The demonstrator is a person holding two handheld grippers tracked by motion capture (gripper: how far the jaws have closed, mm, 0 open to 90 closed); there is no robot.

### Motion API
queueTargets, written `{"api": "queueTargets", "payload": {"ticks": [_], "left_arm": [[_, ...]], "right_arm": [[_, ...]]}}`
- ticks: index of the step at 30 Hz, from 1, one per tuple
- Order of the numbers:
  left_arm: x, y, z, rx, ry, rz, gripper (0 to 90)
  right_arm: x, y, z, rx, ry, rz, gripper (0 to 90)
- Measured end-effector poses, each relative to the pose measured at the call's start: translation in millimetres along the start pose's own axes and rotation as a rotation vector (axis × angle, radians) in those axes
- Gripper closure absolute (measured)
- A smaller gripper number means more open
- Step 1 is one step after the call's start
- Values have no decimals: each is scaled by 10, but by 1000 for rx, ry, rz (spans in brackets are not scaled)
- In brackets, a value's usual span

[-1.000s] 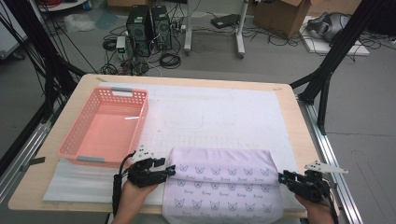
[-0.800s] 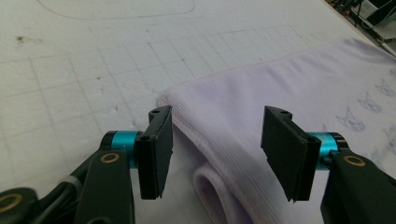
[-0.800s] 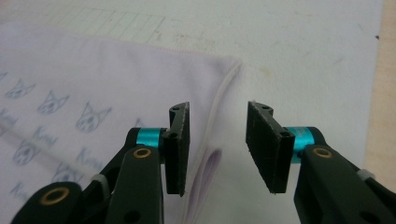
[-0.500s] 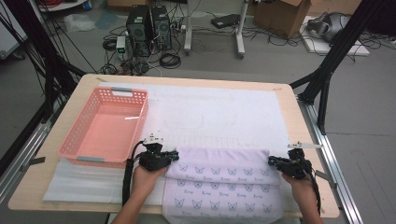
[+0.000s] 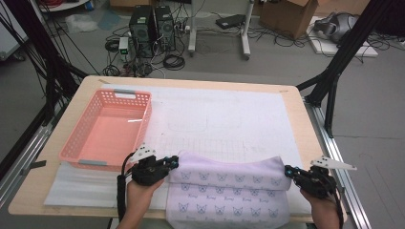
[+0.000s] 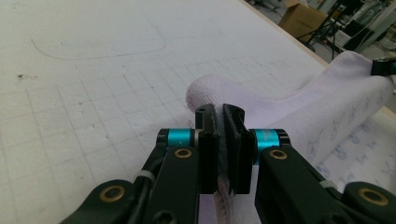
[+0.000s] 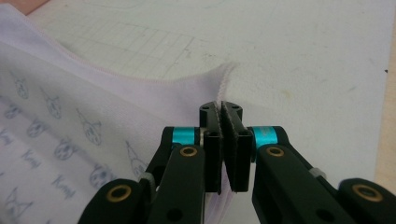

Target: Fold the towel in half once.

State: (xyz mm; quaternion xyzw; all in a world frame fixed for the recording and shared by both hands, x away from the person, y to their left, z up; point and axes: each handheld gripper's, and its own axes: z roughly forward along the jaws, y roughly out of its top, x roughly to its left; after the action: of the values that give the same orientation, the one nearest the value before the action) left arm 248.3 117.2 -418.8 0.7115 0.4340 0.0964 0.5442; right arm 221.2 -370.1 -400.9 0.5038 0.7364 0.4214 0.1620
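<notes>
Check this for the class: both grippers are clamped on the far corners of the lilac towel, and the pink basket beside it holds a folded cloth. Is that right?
Not quite. The pink basket is empty, as the high view shows. The left gripper and right gripper are indeed clamped on the lilac towel.

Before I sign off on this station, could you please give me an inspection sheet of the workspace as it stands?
Surface: wooden table under a white gridded mat.
Job's things: lilac towel with a printed pattern, far edge lifted at both corners.
Clutter: empty pink basket on the left.
Grippers: left gripper and right gripper each shut on a towel corner.
Cables: black cable trailing from the left gripper.
Surroundings: computer towers, floor wiring, cardboard box.
</notes>
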Motion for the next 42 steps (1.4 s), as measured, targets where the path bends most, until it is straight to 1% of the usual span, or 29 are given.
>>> {"api": "queueTargets", "payload": {"ticks": [2, 4, 6, 10, 11, 12, 13, 14, 16, 18, 19, 22, 23, 24, 25, 26, 27, 28, 29, 31, 33, 34, 35, 36, 37, 38, 39, 41, 42], "left_arm": [[-34, -38, -67, 2, -14, 1, 845], [-77, -102, -107, 21, -27, -3, 845], [-98, -182, -139, 48, -34, -3, 845], [-101, -366, -154, 137, -39, -12, 839], [-99, -410, -149, 159, -37, -14, 832], [-94, -444, -147, 164, -28, -9, 814], [-82, -456, -147, 160, -12, -12, 765], [-66, -446, -140, 144, 3, -24, 692], [-30, -390, -136, 108, 24, -44, 523], [11, -334, -105, 84, 42, -38, 477], [27, -322, -78, 84, 53, -42, 448], [94, -285, 78, 138, 65, -39, 387], [109, -281, 130, 154, 72, -40, 377], [122, -281, 176, 168, 70, -43, 374], [127, -274, 192, 157, 70, -35, 377], [128, -264, 209, 162, 72, -41, 384], [119, -261, 216, 164, 76, -36, 383], [108, -267, 219, 167, 80, -20, 385], [94, -281, 219, 162, 89, 2, 403], [78, -297, 210, 159, 101, 16, 467], [44, -315, 219, 161, 112, 37, 581], [28, -319, 222, 166, 110, 50, 607], [30, -321, 222, 175, 86, 48, 657], [28, -328, 221, 176, 76, 42, 720], [31, -329, 222, 182, 59, 38, 757], [31, -328, 219, 186, 55, 28, 784], [33, -328, 218, 186, 50, 14, 803], [35, -329, 207, 184, 50, 7, 823], [33, -322, 203, 178, 52, -1, 828]], "right_arm": [[31, -50, -72, -10, 12, -4, 868], [69, -114, -129, -2, 17, -4, 868], [93, -198, -145, 32, 18, -7, 868], [97, -371, -114, 105, 29, 15, 866], [103, -401, -100, 135, 27, 23, 862], [106, -423, -83, 158, 23, 21, 829], [101, -434, -70, 175, 16, 20, 760], [98, -431, -69, 174, 3, 33, 710], [73, -396, -103, 134, -6, 53, 647], [34, -336, -123, 89, -31, 67, 592], [17, -313, -109, 83, -35, 74, 570], [-28, -274, 22, 88, -33, 80, 516], [-32, -264, 81, 98, -27, 87, 504], [-33, -253, 138, 111, -29, 82, 495], [-31, -243, 195, 120, -37, 75, 493], [-34, -234, 245, 132, -46, 68, 493], [-43, -229, 292, 146, -53, 53, 502], [-40, -231, 328, 161, -62, 45, 527], [-27, -233, 329, 159, -77, 27, 555], [-26, -247, 321, 157, -79, 4, 603], [-41, -252, 310, 157, -66, 18, 678], [-41, -252, 312, 158, -54, 21, 737], [-34, -253, 316, 159, -33, 17, 794], [-8, -253, 319, 161, -38, 8, 808], [5, -250, 319, 164, -38, -5, 819], [5, -248, 317, 166, -34, -7, 828], [-4, -252, 310, 166, -25, 8, 835], [-38, -280, 298, 142, -2, 24, 844], [-48, -295, 292, 127, 5, 21, 848]]}}
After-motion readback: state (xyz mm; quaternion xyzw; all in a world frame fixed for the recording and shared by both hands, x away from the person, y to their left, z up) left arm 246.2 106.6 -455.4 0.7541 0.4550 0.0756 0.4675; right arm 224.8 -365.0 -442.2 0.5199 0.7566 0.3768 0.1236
